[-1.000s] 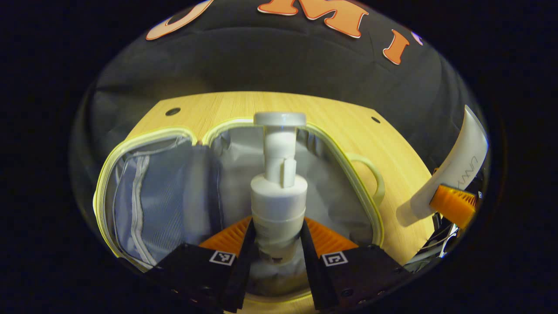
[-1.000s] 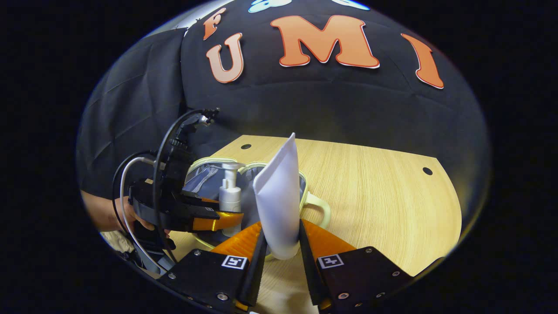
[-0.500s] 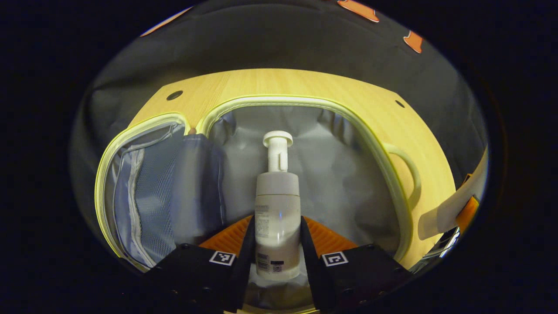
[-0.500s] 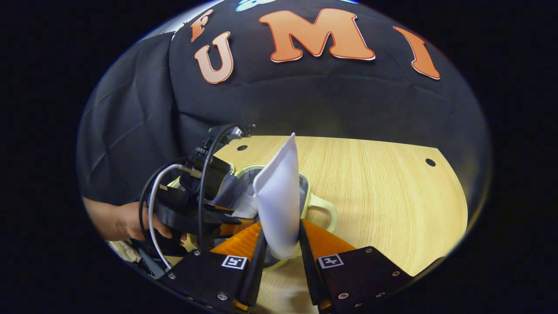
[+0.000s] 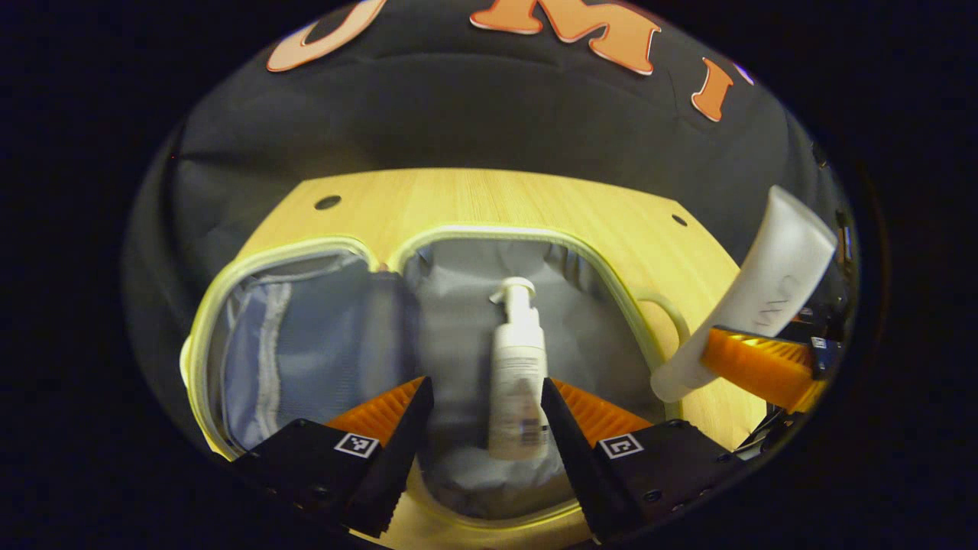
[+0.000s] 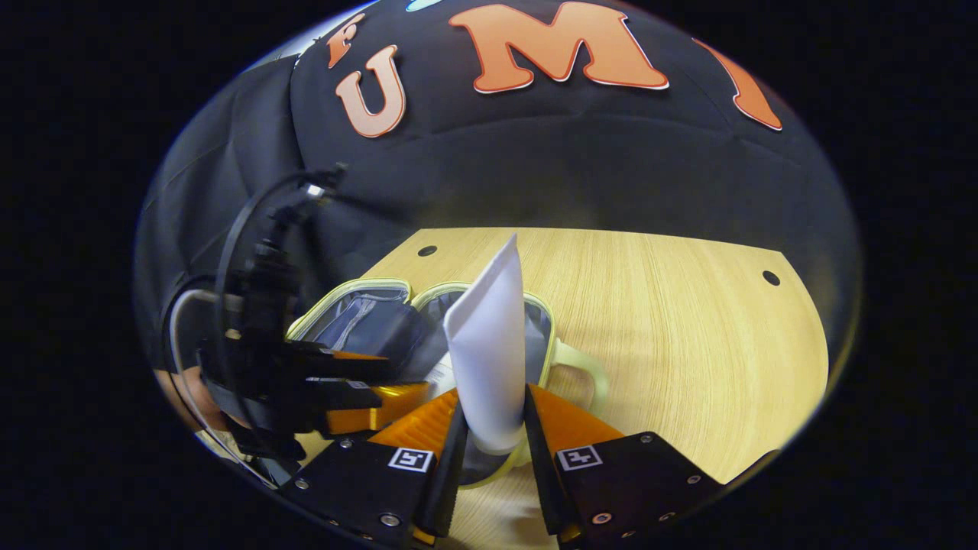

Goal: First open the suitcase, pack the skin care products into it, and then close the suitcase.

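The left claw (image 5: 481, 416) hangs spread apart over the open suitcase (image 5: 611, 290) on the counter (image 5: 474, 198), gripping nothing; the pump bottle (image 5: 517, 374) lies inside on the grey lining. The right claw (image 6: 489, 443) pinches a white tube (image 6: 489, 344) upright, beside the suitcase.

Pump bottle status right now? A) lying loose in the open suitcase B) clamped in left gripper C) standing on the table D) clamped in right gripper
A: the pump bottle lies on the suitcase lining, clear of the open left gripper fingers.
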